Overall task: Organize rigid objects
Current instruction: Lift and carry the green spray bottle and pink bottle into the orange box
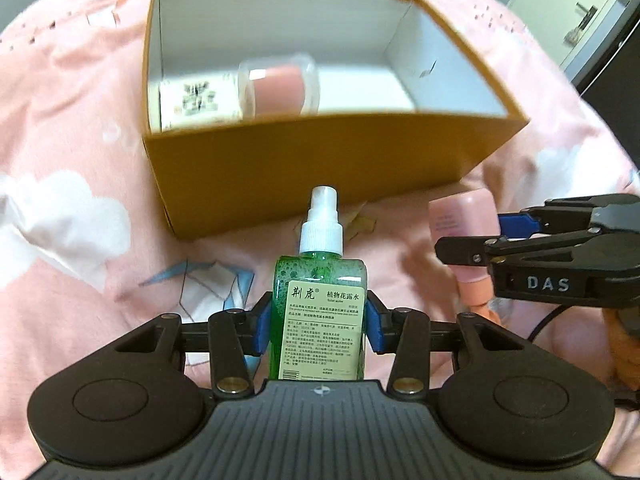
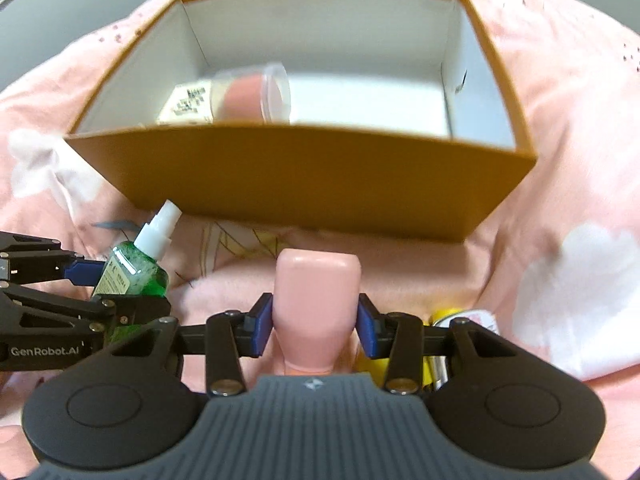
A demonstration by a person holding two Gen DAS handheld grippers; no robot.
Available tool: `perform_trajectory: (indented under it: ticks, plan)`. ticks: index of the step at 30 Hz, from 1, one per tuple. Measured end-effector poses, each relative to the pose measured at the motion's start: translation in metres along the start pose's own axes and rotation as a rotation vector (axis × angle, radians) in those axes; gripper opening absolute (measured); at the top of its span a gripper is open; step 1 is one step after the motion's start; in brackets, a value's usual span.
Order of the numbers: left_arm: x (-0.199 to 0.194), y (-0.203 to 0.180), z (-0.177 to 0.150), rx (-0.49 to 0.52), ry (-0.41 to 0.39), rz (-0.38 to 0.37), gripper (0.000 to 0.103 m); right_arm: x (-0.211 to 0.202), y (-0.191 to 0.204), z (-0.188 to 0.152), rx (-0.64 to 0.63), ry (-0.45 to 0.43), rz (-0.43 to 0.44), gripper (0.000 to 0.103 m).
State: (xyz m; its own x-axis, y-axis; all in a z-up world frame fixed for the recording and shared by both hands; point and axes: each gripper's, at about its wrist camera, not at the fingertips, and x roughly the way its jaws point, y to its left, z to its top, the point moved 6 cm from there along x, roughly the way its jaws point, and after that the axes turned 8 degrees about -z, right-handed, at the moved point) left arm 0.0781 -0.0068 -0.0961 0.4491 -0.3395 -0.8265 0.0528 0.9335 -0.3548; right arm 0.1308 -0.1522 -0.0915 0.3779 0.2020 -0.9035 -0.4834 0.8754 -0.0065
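Observation:
A green spray bottle with a white nozzle and a cream label stands upright between the blue pads of my left gripper, which is shut on it. My right gripper is shut on a pink bottle. Both are held just in front of an open orange cardboard box with a white inside. The right wrist view shows the left gripper and green bottle at the left. The left wrist view shows the right gripper and pink bottle at the right.
Inside the box lie a clear jar with a pink core and a white labelled carton at its left. A yellow object lies under my right fingers. Everything rests on a pink patterned bedsheet. A grey door is at the far right.

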Motion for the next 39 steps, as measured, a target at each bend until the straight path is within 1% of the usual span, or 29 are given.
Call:
perform_trajectory:
  ticks: [3, 8, 13, 16, 20, 23, 25, 28, 30, 33, 36, 39]
  plan:
    - [-0.016, -0.01, 0.011, 0.01, -0.044, -0.018, 0.051, -0.015, -0.002, 0.007, -0.009, -0.046, 0.004, 0.043]
    - [-0.039, -0.029, 0.029, 0.049, -0.109, -0.019, 0.051, -0.038, -0.005, 0.022, -0.025, -0.112, 0.022, 0.043]
    - [-0.057, -0.044, 0.061, 0.066, -0.205, -0.038, 0.051, -0.064, -0.005, 0.043, -0.032, -0.18, 0.05, 0.043]
    - [-0.065, -0.049, 0.083, 0.064, -0.267, -0.037, 0.051, -0.08, -0.009, 0.063, -0.028, -0.223, 0.061, 0.043]
    - [-0.071, -0.051, 0.113, 0.049, -0.342, -0.041, 0.051, -0.096, -0.017, 0.088, -0.032, -0.297, 0.012, 0.043]
    - [-0.065, -0.049, 0.133, 0.011, -0.367, -0.054, 0.051, -0.1, -0.022, 0.107, -0.025, -0.328, -0.011, 0.043]
    - [-0.056, -0.043, 0.137, -0.022, -0.359, -0.06, 0.051, -0.097, -0.029, 0.117, -0.01, -0.329, -0.014, 0.043]
    - [-0.032, -0.033, 0.138, -0.093, -0.303, -0.082, 0.051, -0.085, -0.038, 0.131, 0.01, -0.302, -0.02, 0.043]
    - [-0.015, -0.026, 0.137, -0.13, -0.264, -0.092, 0.051, -0.069, -0.041, 0.135, -0.006, -0.257, -0.014, 0.043]
    - [0.011, -0.016, 0.137, -0.163, -0.207, -0.08, 0.051, -0.038, -0.045, 0.138, -0.027, -0.165, 0.001, 0.043]
    - [0.029, -0.009, 0.135, -0.193, -0.16, -0.071, 0.051, -0.013, -0.048, 0.139, -0.03, -0.109, 0.015, 0.042]
    - [0.04, -0.004, 0.134, -0.21, -0.131, -0.063, 0.051, 0.004, -0.047, 0.141, -0.055, -0.062, 0.004, 0.042]
